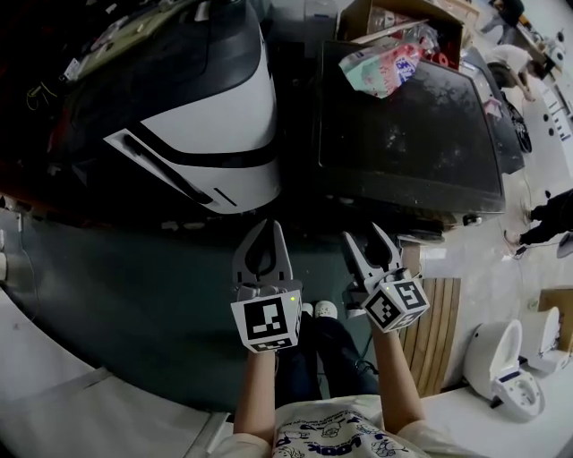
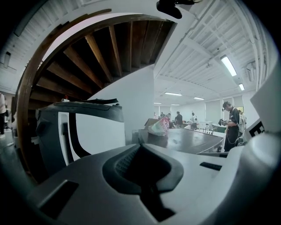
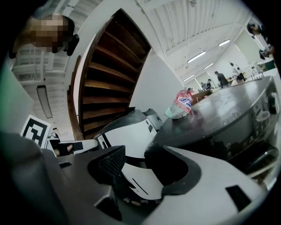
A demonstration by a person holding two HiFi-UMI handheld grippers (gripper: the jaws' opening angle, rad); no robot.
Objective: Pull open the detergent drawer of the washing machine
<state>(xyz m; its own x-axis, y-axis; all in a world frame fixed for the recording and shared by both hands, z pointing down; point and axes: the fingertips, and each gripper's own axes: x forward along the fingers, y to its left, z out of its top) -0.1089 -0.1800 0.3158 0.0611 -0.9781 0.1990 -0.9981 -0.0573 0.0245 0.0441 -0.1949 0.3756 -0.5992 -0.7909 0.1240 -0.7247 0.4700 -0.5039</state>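
Two tongs, touching nothing — left tongs (image 1: 267, 234) seemingly pressed together, right tongs (image 1: 369, 243) spread wide and empty.

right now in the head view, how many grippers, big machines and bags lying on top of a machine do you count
hand-held grippers: 2 (left hand-held gripper, right hand-held gripper)
big machines: 2 (white-and-black machine, dark-topped machine)
printed bag on the dark top: 1
total: 5

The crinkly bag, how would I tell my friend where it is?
Find the big dark machine beside the white-and-black one. On its flat top, next to a cardboard box, lies the bag. It is the only crumpled pink-and-green thing there.
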